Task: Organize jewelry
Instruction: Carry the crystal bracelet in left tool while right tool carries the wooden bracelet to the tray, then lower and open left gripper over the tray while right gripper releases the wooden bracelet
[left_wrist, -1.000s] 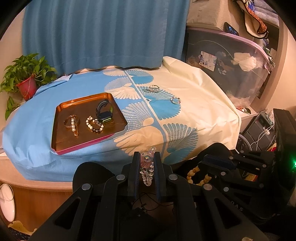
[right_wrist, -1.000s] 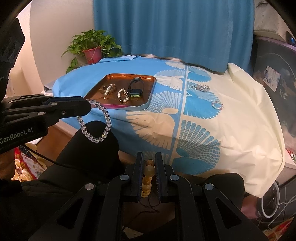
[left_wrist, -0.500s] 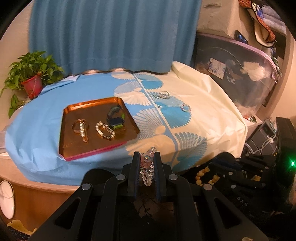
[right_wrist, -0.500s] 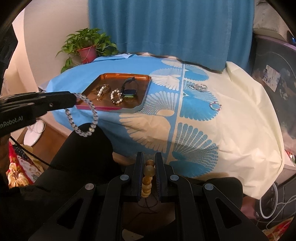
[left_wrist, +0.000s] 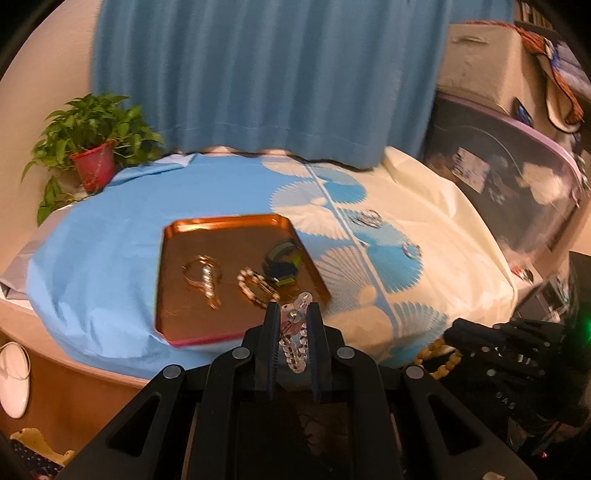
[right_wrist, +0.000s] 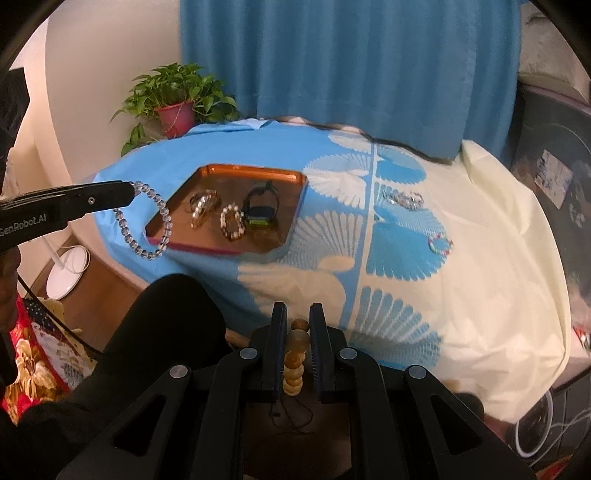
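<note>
While both wrist views are sharp enough, I log the following.
Left gripper (left_wrist: 291, 325): my fingers are closed on the clear bead bracelet (right_wrist: 146, 221), which hangs as a loop just in front of the tray's near-left corner in the right wrist view.
Right gripper (right_wrist: 297, 332): my fingers are clamped on the amber bead bracelet (right_wrist: 294, 356); it is held off the table, nearer me than the tray.
Tray (left_wrist: 170, 236): copper, lying on the blue half of the tablecloth (left_wrist: 92, 258).
In tray: gold bangle (left_wrist: 203, 275), pearl bracelet (left_wrist: 256, 288), dark watch (left_wrist: 282, 264).
Right of tray, on cloth: silver bracelet (right_wrist: 404, 199); further right, small beaded ring (right_wrist: 439, 245).
</note>
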